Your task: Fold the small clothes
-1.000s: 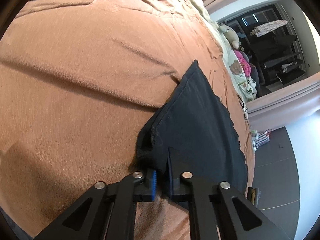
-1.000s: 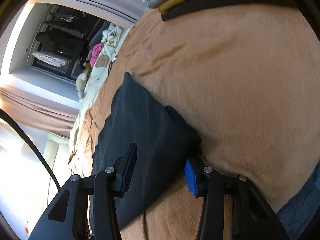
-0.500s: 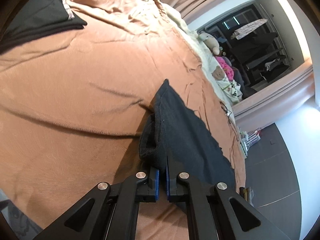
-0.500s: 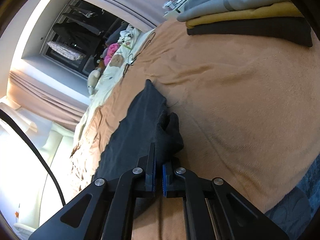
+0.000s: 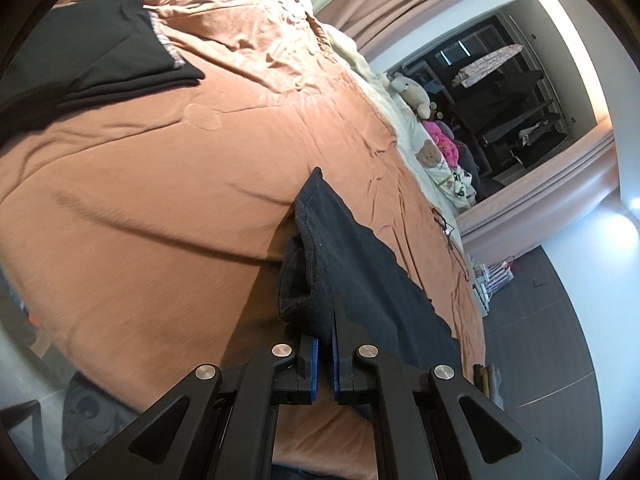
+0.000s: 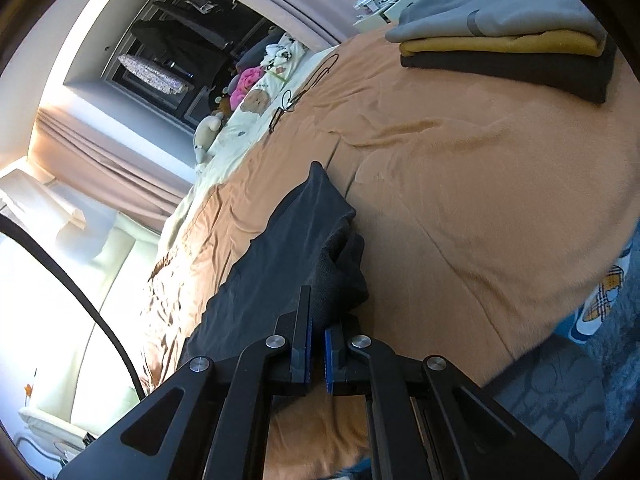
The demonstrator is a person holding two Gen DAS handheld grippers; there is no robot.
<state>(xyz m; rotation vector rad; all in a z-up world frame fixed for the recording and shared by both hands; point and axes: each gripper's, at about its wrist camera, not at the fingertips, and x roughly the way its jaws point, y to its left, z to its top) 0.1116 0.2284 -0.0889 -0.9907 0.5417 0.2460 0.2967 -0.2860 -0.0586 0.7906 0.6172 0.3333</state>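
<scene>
A dark garment (image 5: 360, 264) is seen lying on the orange-brown blanket (image 5: 160, 200) of a bed. Its near edge is raised from the blanket, while the rest of the cloth is stretched away towards the far side of the bed.

The left claw (image 5: 325, 344) is closed on a bunched corner of the garment; the dark knitted hem is pinched between the blue pads (image 5: 314, 364), and a small fold of it is pushed up to the left of the claw. In the right wrist view, the right claw (image 6: 316, 340) is closed on the other near corner of the same garment (image 6: 288, 256); the cloth is caught between its blue pads (image 6: 307, 352), and a thick fold is gathered just beside the right finger. The jaws of the right claw have just been closing, with the cloth between them.

At the far left of the bed, a black folded piece (image 5: 92, 60) with a striped edge is lying on the blanket. In the right wrist view, a stack of folded clothes (image 6: 508, 48) is placed at the far right of the blanket (image 6: 480, 200): a grey piece on top, a yellow one under it, and a dark one at the bottom. Soft toys (image 5: 416, 96) are seen at the far end of the bed, well apart from the garment.
</scene>
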